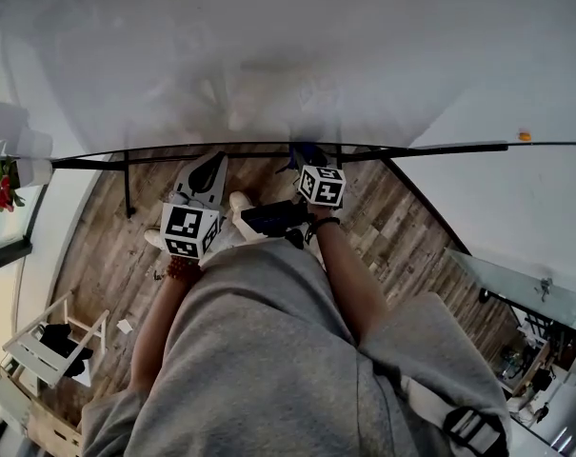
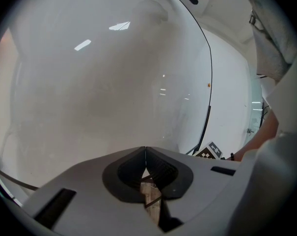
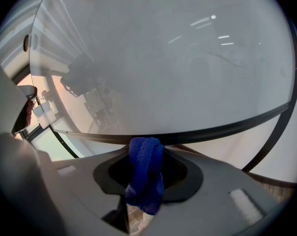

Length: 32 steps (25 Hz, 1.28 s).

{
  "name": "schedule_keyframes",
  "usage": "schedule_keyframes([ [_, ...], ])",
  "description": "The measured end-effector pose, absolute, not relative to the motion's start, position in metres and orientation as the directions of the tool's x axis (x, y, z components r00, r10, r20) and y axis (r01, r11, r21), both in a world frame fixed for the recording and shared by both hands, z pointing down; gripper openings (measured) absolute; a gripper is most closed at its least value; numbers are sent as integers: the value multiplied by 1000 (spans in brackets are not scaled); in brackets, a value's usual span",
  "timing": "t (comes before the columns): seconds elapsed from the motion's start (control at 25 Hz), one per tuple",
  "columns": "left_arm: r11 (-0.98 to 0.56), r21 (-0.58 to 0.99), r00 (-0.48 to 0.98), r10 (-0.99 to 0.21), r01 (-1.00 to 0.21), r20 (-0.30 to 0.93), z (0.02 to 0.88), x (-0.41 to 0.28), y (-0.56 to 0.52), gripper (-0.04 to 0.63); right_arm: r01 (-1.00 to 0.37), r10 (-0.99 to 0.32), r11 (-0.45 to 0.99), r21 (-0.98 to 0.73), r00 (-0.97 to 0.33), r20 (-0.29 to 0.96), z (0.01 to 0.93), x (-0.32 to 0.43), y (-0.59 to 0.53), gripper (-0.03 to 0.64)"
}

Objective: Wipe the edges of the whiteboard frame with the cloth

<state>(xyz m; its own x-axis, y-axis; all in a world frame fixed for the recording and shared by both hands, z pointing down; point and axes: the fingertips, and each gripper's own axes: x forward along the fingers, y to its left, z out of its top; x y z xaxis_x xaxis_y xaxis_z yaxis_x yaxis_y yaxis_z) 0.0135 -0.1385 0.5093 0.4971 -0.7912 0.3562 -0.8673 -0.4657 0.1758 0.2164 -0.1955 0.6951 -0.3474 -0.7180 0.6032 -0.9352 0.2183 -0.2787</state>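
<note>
Two grippers were held low before the whiteboard. The left gripper was seen with its jaws pressed together on nothing. The right gripper was clamped on the blue cloth, held just beside the dark lower frame edge.

Head view looks steeply down; 2 gripper views closely face the whiteboard, sharing its frame.

- Your left gripper hangs just below the whiteboard frame, over the wooden floor.
- Your right gripper reaches the frame's lower edge, with the blue cloth at its tip.
- The whiteboard fills the upper field.
</note>
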Motion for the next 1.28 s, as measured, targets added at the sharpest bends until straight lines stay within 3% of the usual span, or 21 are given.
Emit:
schedule_keyframes([
  [0.28, -484, 169, 511, -777, -858, 368, 506, -4, -124, 11, -952, -739, 162, -258, -291, 608, 695, 211, -195, 143],
  [1.28, -407, 178, 444, -826, -896, 347, 504, -60, -122, 11, -943, -730, 188, -273, -320, 603, 691, 168, -190, 143],
])
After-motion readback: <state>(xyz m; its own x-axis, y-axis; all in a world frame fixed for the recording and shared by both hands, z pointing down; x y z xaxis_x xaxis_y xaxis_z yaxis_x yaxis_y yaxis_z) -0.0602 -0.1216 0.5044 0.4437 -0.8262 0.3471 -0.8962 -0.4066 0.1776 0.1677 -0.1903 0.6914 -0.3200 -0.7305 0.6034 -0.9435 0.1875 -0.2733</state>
